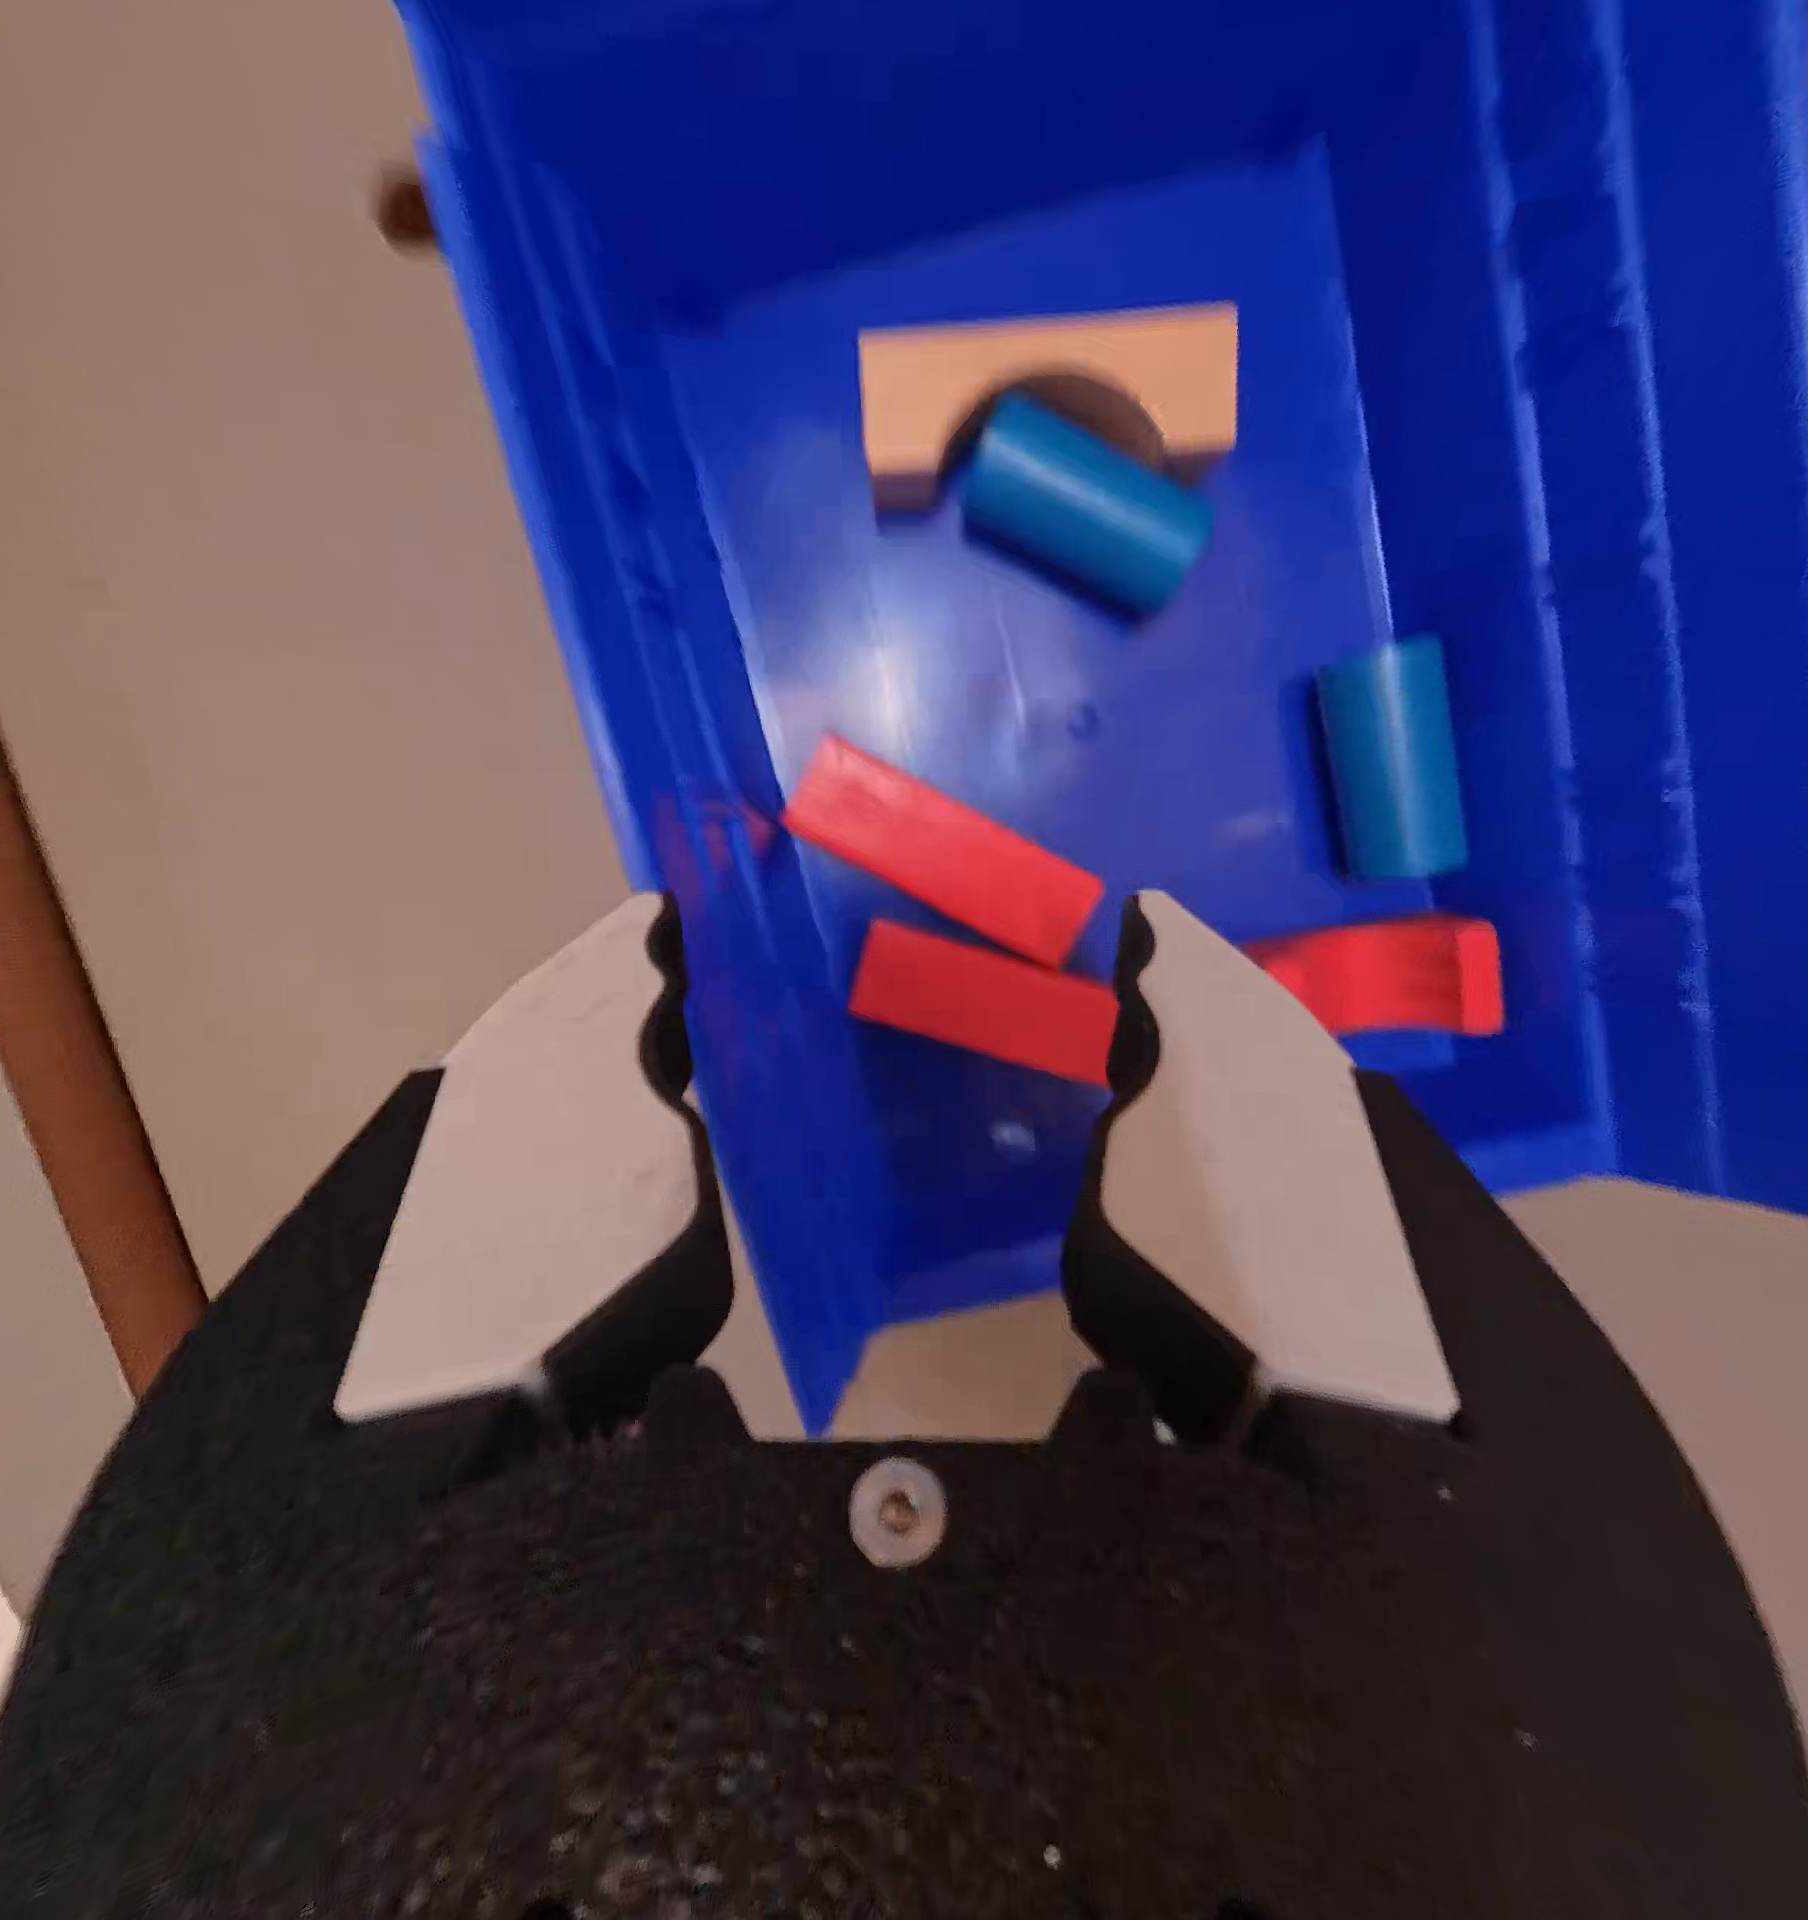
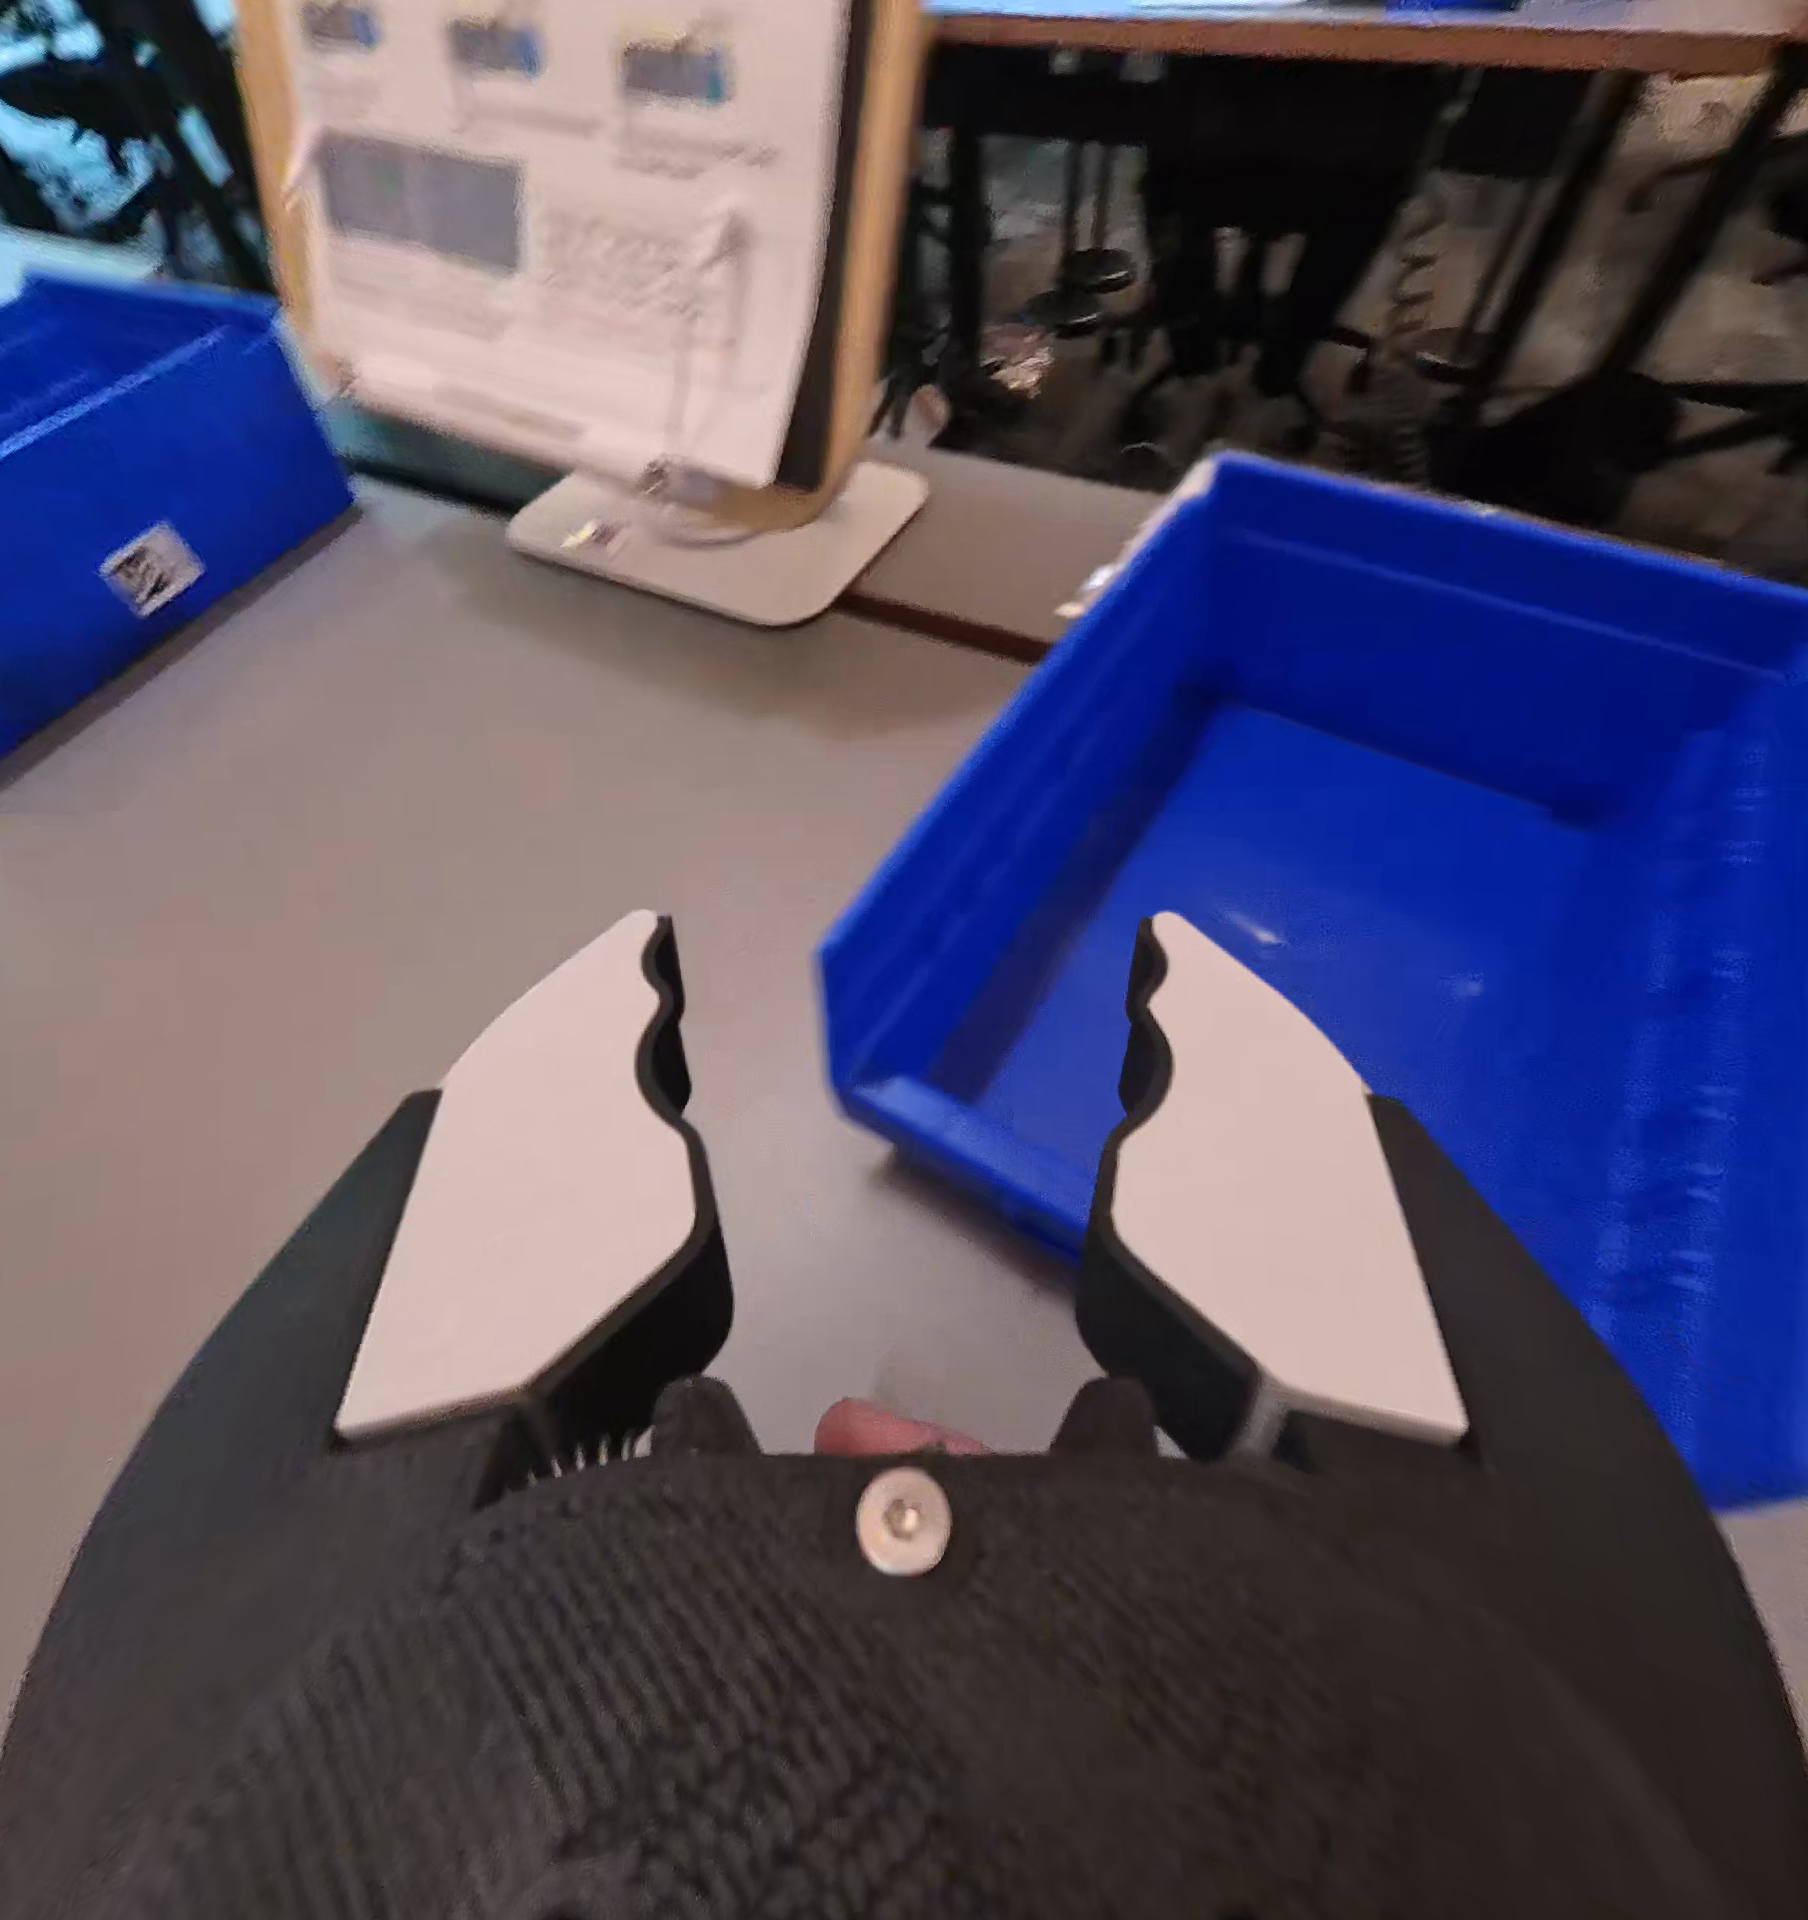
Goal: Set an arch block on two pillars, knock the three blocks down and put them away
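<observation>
While its jaws are standing spread and empty, the left gripper (image 1: pixel 900 997) is hovering over a blue bin (image 1: pixel 1658 623) holding red blocks (image 1: pixel 941 862) and teal cylinders (image 1: pixel 1087 514), one block seemingly blurred. Equally spread, the right gripper (image 2: pixel 905 997) is hanging beside an empty bin (image 2: pixel 1399 883); beyond are standing a third bin (image 2: pixel 131 499) and a sign stand (image 2: pixel 588 239).

In the left wrist view, an open blue plastic bin (image 1: pixel 1139 156) holds two teal cylinders (image 1: pixel 1085 512) toward its far end and right wall, with three flat red blocks (image 1: pixel 941 847) nearer. In the right wrist view, another blue plastic bin (image 2: pixel 1731 1195) sits right on the grey table (image 2: pixel 464 831), a third blue bin (image 2: pixel 100 499) far left, and a standing printed board (image 2: pixel 567 208) behind, between them.
</observation>
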Demonstrator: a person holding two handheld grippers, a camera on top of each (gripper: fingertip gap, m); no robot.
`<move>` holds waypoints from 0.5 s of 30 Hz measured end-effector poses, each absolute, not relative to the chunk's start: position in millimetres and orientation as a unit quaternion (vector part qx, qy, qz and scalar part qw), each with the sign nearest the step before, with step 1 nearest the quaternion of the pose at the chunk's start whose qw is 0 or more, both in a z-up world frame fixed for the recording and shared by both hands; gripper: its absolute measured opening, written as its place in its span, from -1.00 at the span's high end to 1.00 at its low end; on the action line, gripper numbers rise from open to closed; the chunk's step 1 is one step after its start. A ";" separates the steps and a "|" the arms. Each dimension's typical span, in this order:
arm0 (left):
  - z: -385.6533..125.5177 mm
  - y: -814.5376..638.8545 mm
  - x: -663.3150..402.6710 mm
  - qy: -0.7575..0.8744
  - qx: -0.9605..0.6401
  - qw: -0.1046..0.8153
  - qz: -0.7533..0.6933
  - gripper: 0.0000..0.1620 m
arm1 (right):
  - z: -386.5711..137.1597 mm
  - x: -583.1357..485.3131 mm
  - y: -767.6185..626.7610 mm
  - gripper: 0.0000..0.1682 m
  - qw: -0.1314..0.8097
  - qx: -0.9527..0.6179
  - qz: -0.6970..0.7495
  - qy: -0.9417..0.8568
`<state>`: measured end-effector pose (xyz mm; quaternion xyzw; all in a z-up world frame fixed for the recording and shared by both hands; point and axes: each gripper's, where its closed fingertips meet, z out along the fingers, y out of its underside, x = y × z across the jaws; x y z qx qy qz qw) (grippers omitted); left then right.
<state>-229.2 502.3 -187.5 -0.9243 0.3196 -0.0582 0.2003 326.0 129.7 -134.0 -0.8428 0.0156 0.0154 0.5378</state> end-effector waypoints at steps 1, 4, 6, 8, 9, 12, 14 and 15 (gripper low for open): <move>-192.6 491.4 -229.6 0.318 -0.932 0.167 -0.053 0.03 | -142.1 308.5 130.8 0.01 0.532 -0.846 0.014 -0.003; -204.2 462.1 -225.1 0.305 -0.947 0.084 -0.062 0.01 | -161.2 261.6 134.9 0.01 0.528 -0.847 0.019 -0.050; -209.8 447.3 -214.9 0.286 -0.952 0.045 -0.101 0.03 | -169.9 236.6 136.1 0.02 0.529 -0.845 0.024 -0.077; -214.2 437.1 -203.9 0.258 -0.955 0.013 -0.144 0.02 | -177.8 219.7 135.4 0.03 0.527 -0.844 0.023 -0.098; -215.9 435.1 -198.2 0.242 -0.956 0.004 -0.164 0.02 | -181.5 213.9 134.3 0.03 0.524 -0.845 0.021 -0.105; -226.6 445.0 -197.7 0.187 -0.969 0.002 -0.159 0.04 | -189.5 200.5 130.3 0.04 0.522 -0.844 0.021 -0.122; -235.1 450.0 -196.8 0.168 -0.975 -0.004 -0.148 0.06 | -195.4 194.9 126.5 0.05 0.514 -0.847 0.024 -0.132; -239.6 450.8 -194.4 0.159 -0.976 -0.011 -0.148 0.07 | -197.6 194.2 124.9 0.05 0.512 -0.848 0.021 -0.134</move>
